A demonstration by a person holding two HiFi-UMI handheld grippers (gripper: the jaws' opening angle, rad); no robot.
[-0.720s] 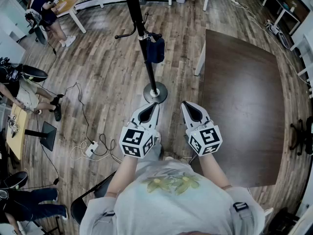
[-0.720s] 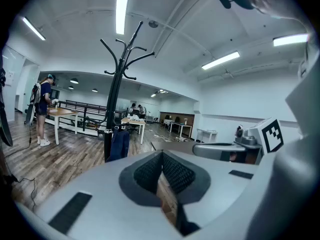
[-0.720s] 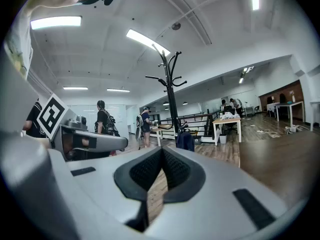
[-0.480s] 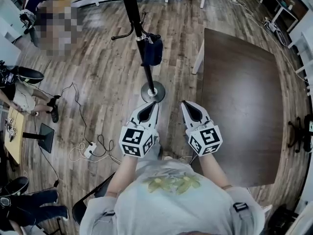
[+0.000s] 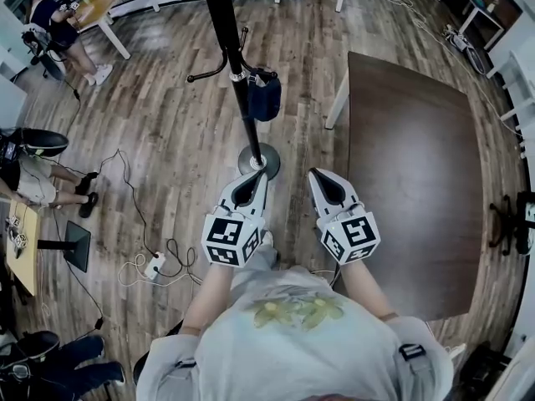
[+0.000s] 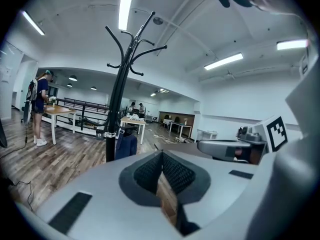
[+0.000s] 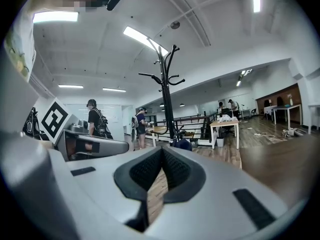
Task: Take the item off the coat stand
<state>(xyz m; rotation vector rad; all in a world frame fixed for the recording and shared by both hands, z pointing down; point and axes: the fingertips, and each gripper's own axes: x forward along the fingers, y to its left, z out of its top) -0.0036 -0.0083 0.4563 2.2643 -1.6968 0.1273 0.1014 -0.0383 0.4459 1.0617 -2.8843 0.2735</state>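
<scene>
- the item, a dark blue bag point(image 5: 264, 97), hangs from a lower hook of the coat stand point(image 5: 226, 32), close against the pole and above the round base point(image 5: 258, 161). only the hook carries it, so we judge that lifting it up and off should free it.
- both tools are held low in front of our body, side by side and well apart from the bag, as if ready for the approach. the left tool point(image 5: 261, 180) points toward the stand's base, and the right tool point(image 5: 316, 179) sits nearer the brown desk point(image 5: 418, 165).
- in the left gripper view the left tool point(image 6: 161, 156) has its jaws pressed together with nothing between them, and the bag point(image 6: 126, 145) shows beyond and to the left.
- in the right gripper view the right tool point(image 7: 161, 151) is likewise closed and empty, with the bag point(image 7: 183, 144) small and far off, just right of the tips.
- we judge the task not yet begun: a tool must reach the bag and part its jaws first.
</scene>
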